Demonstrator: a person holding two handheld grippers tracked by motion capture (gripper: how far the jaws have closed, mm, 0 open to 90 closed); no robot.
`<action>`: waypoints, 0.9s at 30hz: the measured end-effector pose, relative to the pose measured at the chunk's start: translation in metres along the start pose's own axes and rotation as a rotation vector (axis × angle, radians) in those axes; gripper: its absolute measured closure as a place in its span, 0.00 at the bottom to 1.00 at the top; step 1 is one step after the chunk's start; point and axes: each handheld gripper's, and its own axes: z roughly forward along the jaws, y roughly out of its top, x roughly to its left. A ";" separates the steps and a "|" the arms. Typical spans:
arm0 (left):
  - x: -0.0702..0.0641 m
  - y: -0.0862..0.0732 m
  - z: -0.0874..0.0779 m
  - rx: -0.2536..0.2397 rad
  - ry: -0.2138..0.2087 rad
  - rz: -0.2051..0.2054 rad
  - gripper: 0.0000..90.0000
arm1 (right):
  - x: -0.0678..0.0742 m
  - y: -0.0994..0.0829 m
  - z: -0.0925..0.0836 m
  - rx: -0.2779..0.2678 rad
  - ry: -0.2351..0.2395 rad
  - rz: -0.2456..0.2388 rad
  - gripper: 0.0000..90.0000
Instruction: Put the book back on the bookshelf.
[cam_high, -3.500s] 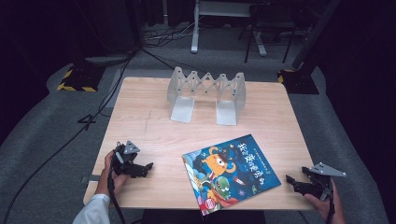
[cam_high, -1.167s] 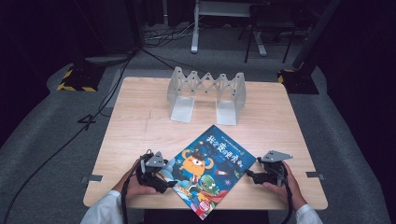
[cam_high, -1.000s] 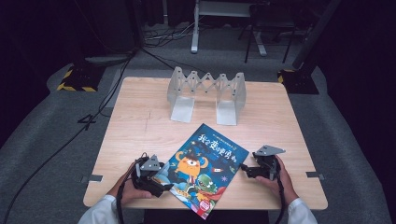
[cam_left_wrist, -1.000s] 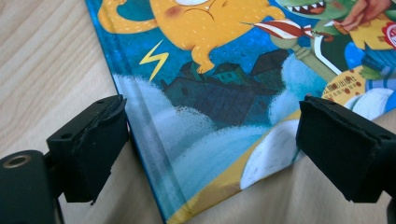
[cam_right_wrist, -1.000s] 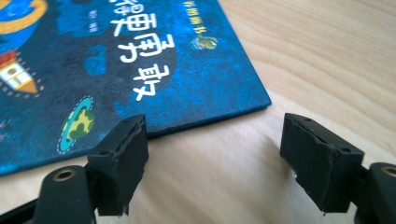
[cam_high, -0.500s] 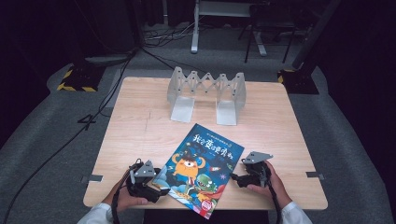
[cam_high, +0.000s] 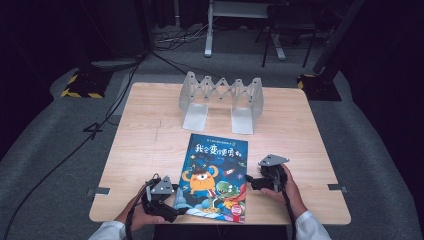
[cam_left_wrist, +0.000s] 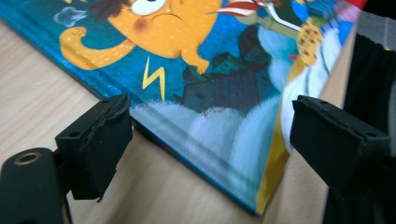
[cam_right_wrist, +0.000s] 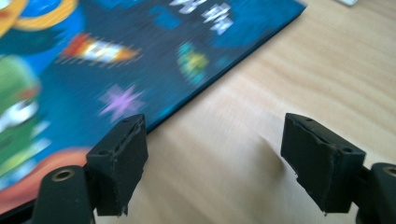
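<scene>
High view puts the blue picture book with an orange cartoon monster on its hard cover flat on the near middle of the pale wooden table, its long edges now almost square to the table edge and its lower end close to the person's side. In the earliest frame it lay tilted toward the right near corner – since then it has been turned and slid to the left, and over the last second the turning has gone on a little more. This suggests that the book is being lined up, perhaps for a lift toward the grey folding rack with accordion links that stands upright at the far middle, well apart from the book.

The left gripper sits at the book's lower left corner. In the left gripper view its jaws are spread wide, the corner of the cover lies between them, and nothing is pinched. The right gripper is just beside the book's right long edge; its jaws are also released, one pad touching or almost touching that edge – the blur does not allow to say which. Both grippers were out at the table's near corners 3.5 seconds ago and have closed in on the book.
</scene>
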 end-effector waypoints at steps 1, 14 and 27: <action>-0.006 0.003 0.004 0.001 -0.024 0.017 0.16 | 0.001 -0.004 -0.005 0.009 0.011 -0.014 0.26; -0.028 0.014 0.020 0.028 0.005 0.088 0.18 | 0.005 -0.049 -0.058 0.083 0.112 -0.069 0.37; -0.011 -0.005 -0.003 0.044 0.113 0.054 0.17 | 0.034 -0.042 -0.073 0.336 0.172 -0.180 0.34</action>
